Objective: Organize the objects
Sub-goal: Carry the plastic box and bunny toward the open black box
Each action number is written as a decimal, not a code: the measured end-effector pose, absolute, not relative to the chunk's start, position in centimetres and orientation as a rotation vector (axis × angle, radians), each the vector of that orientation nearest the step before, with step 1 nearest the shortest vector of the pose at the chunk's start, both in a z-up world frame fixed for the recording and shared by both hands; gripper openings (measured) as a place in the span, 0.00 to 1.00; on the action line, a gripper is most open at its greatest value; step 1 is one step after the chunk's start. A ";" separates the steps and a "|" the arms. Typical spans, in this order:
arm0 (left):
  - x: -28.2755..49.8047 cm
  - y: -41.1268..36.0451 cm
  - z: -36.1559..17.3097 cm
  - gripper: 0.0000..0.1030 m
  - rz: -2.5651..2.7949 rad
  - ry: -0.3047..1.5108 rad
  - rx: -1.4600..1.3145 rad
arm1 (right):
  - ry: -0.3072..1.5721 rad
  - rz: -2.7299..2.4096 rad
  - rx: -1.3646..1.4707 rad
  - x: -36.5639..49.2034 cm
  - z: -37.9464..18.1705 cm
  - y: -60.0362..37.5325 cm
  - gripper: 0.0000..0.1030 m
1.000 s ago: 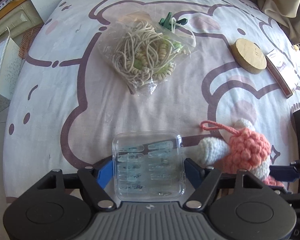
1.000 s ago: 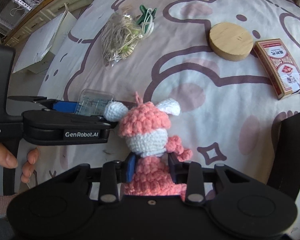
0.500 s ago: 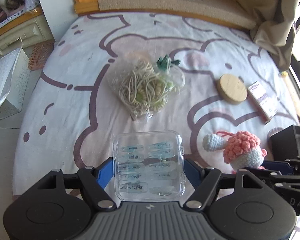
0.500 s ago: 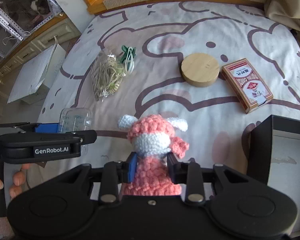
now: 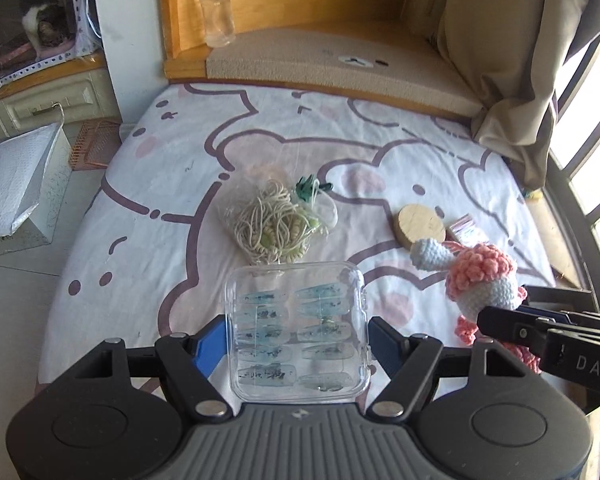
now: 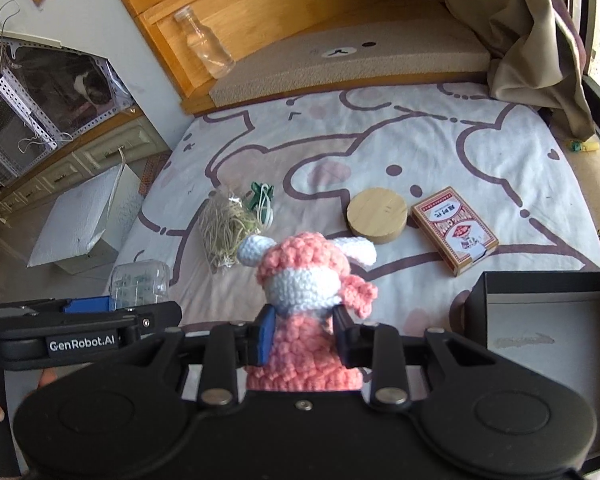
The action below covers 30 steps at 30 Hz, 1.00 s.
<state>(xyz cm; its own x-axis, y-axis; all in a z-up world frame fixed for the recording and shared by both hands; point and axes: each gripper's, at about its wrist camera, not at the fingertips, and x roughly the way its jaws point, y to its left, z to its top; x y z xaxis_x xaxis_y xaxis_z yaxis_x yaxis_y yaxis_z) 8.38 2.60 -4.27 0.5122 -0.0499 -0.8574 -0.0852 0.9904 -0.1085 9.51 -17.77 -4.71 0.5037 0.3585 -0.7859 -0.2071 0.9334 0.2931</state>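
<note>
My left gripper [image 5: 296,336] is shut on a clear plastic case [image 5: 298,330] of blue press-on nails and holds it above the near edge of the bed. My right gripper [image 6: 302,332] is shut on a pink and white crocheted doll [image 6: 306,284], held upright in the air; the doll also shows in the left wrist view [image 5: 480,284]. On the printed bedsheet [image 6: 420,148] lie a bag of cream cord [image 5: 274,222], a round wooden disc [image 6: 378,214] and a red card box [image 6: 454,230].
An open black box [image 6: 540,316] stands at the near right of the bed. A green clip [image 6: 260,196] lies beside the cord bag. A glass bottle [image 5: 216,12] stands on the wooden ledge behind. A white padded envelope [image 5: 12,184] lies off the left edge.
Both grippers have risen and pulled back from the bed with the nail case and the doll; more of the room and the black box have come into view.
</note>
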 end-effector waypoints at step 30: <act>7.1 -0.3 -1.1 0.73 0.011 0.949 -0.161 | 0.834 0.293 0.169 6.6 -0.2 -21.7 0.31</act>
